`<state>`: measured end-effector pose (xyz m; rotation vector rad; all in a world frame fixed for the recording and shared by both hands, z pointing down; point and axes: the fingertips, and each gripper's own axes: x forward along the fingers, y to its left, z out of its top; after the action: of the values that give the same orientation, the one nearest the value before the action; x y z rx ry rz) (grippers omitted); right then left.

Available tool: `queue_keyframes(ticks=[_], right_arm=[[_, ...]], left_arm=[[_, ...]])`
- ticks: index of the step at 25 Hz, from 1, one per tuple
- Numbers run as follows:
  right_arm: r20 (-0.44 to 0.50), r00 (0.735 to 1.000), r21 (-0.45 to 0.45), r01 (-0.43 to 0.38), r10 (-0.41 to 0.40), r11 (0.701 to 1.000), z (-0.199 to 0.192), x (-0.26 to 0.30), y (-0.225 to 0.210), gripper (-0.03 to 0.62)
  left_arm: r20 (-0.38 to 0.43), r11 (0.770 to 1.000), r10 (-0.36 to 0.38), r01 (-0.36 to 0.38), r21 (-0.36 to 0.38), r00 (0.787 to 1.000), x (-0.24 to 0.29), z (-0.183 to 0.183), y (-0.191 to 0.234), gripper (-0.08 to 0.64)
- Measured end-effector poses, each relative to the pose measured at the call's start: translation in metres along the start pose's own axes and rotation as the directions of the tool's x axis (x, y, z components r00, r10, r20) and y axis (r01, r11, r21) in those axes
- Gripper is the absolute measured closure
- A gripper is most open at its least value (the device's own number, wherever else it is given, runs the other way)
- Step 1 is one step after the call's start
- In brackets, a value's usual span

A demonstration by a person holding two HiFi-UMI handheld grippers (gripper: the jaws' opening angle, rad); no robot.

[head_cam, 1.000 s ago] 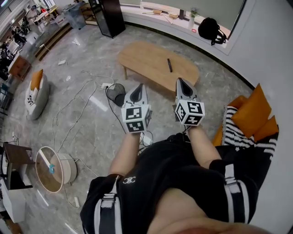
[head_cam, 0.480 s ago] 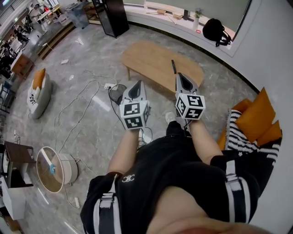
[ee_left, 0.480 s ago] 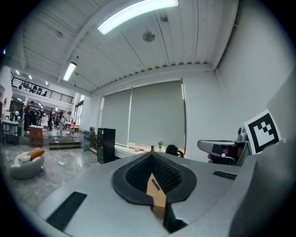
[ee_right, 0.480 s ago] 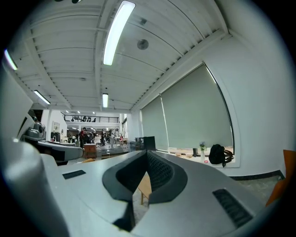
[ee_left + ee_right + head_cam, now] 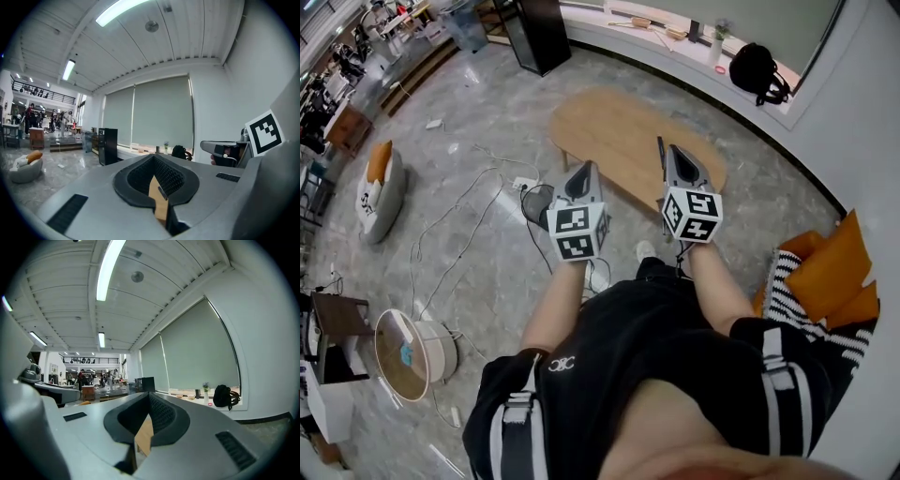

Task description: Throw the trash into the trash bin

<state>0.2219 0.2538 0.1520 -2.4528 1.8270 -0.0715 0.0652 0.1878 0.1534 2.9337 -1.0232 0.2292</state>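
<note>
The person [image 5: 656, 366] in black clothes stands on the near side of the wooden table [image 5: 614, 131], and one white shoe [image 5: 645, 250] shows on the grey floor [image 5: 478, 131] between the body and the table. Both forearms reach toward the table.

The left gripper [image 5: 588, 167] points at the table's near-left end. Its two jaws are pressed together at the tip and nothing is between them. The right gripper [image 5: 675, 150] is over the table's near edge. Its jaws are also pressed together and empty. In both gripper views only a slice of the table top shows through the gap behind the tips.

The trash bin [image 5: 534, 200], a black mesh basket, stands on the floor just beside the table's near-left end, partly behind the left gripper. A slim dark object [image 5: 660, 155] lies on the table top, just left of the right gripper's tip in the head view. Whether it is the trash I cannot tell.

Loose cables [image 5: 450, 234] lie on the floor left of the table. Orange cushions [image 5: 830, 272] are to the right of the table. Beyond the table, a black backpack [image 5: 761, 70] sits on the window ledge [image 5: 675, 52].
</note>
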Motion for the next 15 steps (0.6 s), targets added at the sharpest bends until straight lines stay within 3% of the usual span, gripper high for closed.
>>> queue_keyframes(ticks=[9,15], right_arm=[[-0.037,0.999,0.038,0.026,-0.024,0.999,0.002,0.111,-0.083,0.581],[-0.056,0.998,0.015,0.017,-0.016,1.000,0.003,0.184,-0.124,0.581]], left_arm=[[-0.032,1.000,-0.003,0.003,0.006,0.999,0.138,0.026,0.000,0.546],[-0.039,1.000,0.014,-0.013,0.018,0.999,0.218,0.037,0.004,0.548]])
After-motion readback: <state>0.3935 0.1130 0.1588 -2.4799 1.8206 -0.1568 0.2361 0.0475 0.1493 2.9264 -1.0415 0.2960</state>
